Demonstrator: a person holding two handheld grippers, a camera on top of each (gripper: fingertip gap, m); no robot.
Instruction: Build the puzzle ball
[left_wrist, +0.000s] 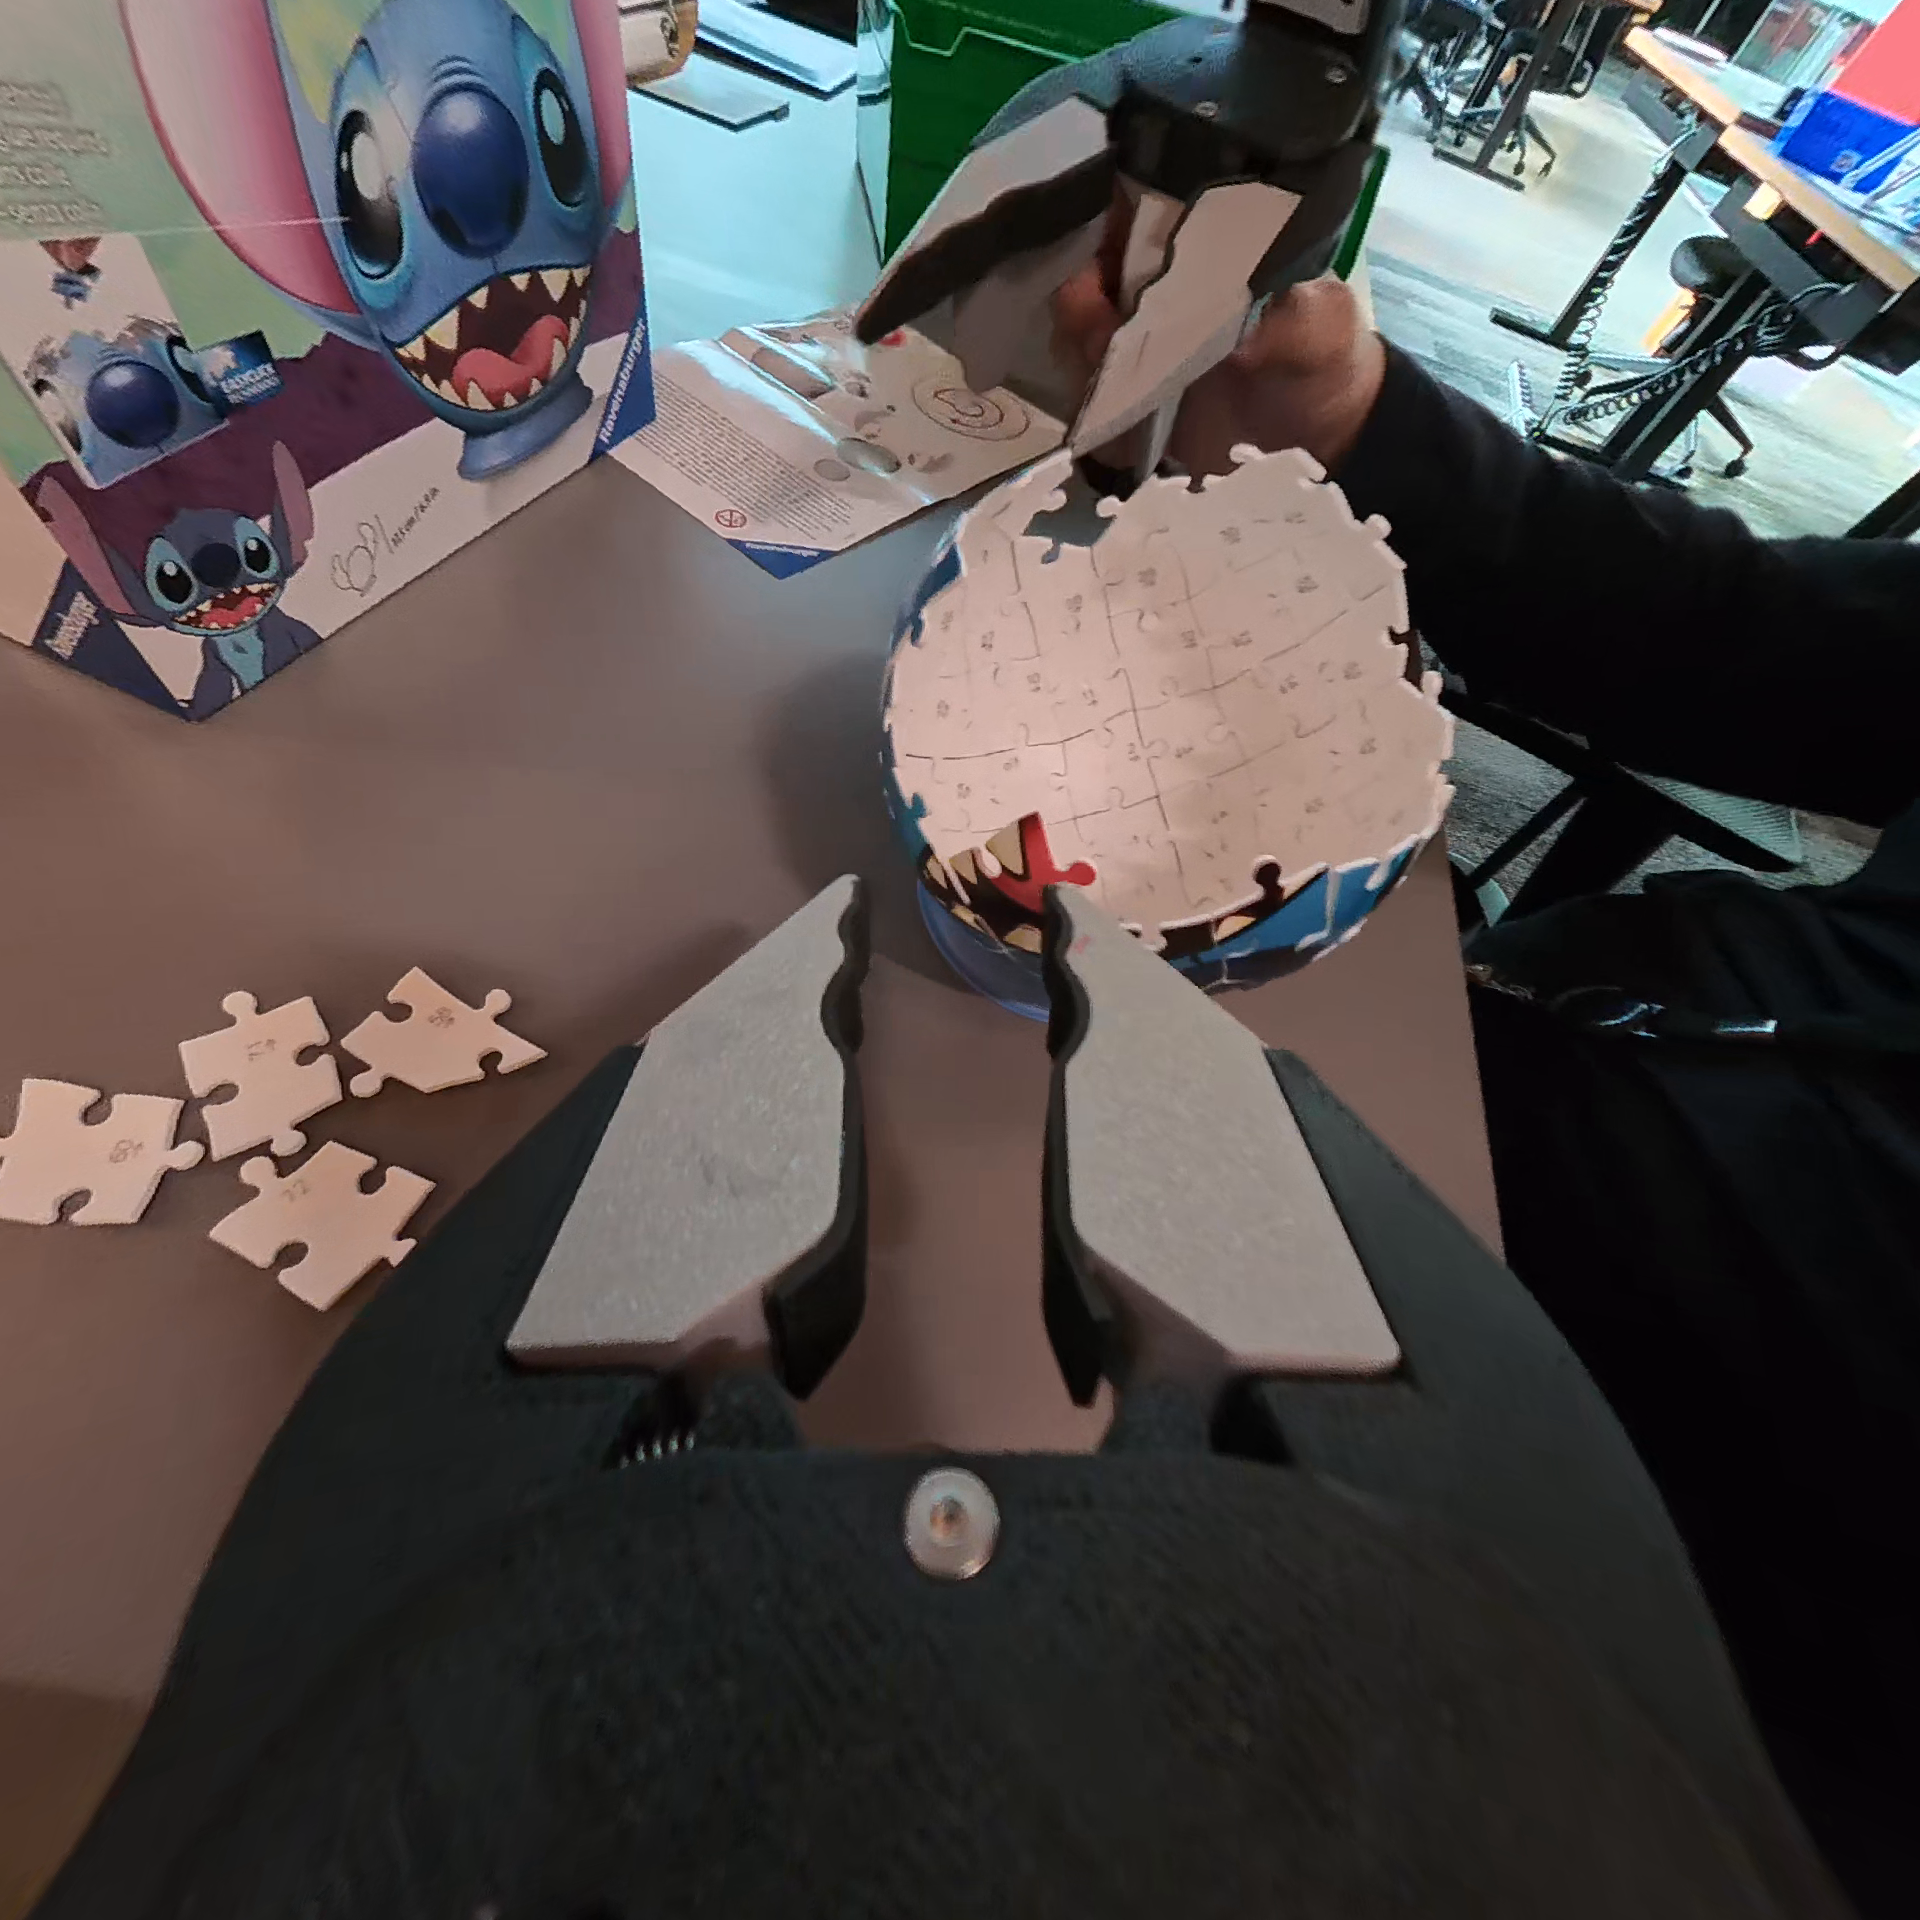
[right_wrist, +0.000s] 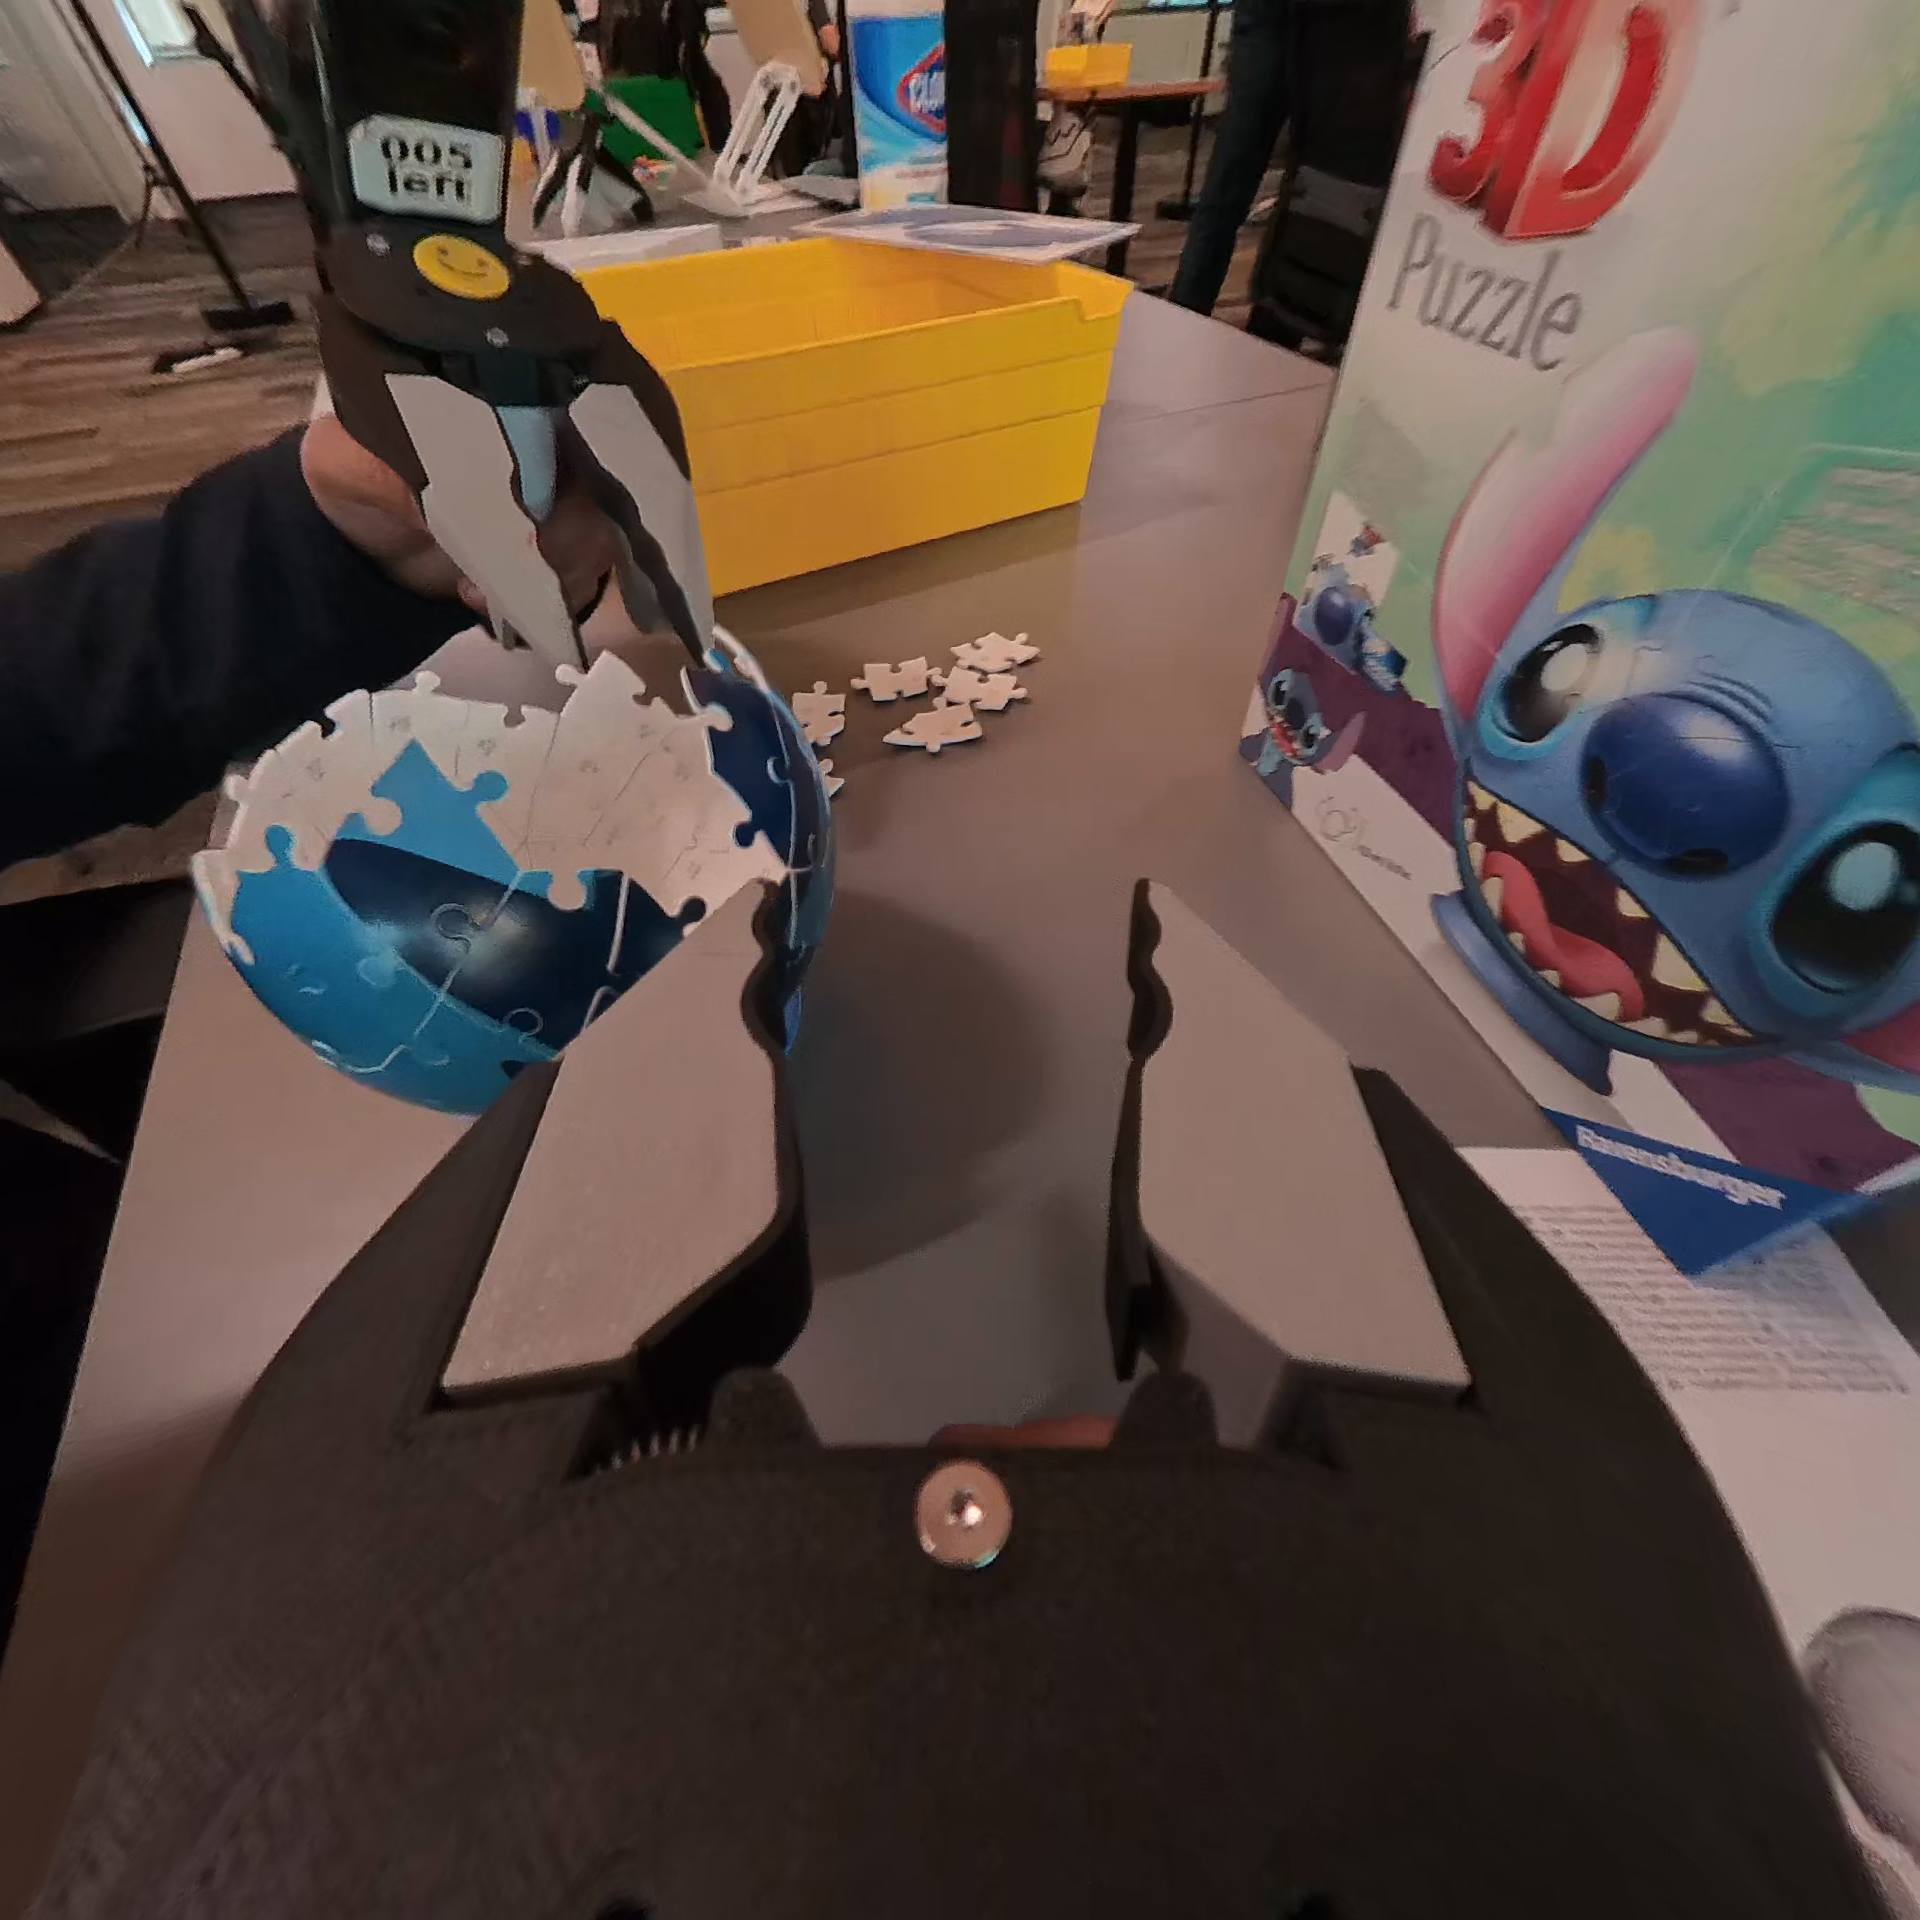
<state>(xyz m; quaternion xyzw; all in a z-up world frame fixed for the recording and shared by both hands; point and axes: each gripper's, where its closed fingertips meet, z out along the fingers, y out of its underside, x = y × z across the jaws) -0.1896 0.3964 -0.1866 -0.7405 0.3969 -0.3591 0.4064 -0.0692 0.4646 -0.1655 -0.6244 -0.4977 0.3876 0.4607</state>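
L gripper (left_wrist: 951, 904) was spread w/ nothing between fingers, tips just short of the half-built puzzle ball (left_wrist: 1164, 727) on the grey table (left_wrist: 582, 790). R gripper (right_wrist: 951, 904) was also spread, empty. Farther: loose pieces (left_wrist: 260, 1122), then box (left_wrist: 312, 312).

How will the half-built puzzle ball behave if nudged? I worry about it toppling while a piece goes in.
The puzzle ball is an open shell of thin interlocked pieces, so probably light and easy to shift. Its round underside sits on a small blue base, so it may tip. The jagged rim looks likely to flex or pop apart.
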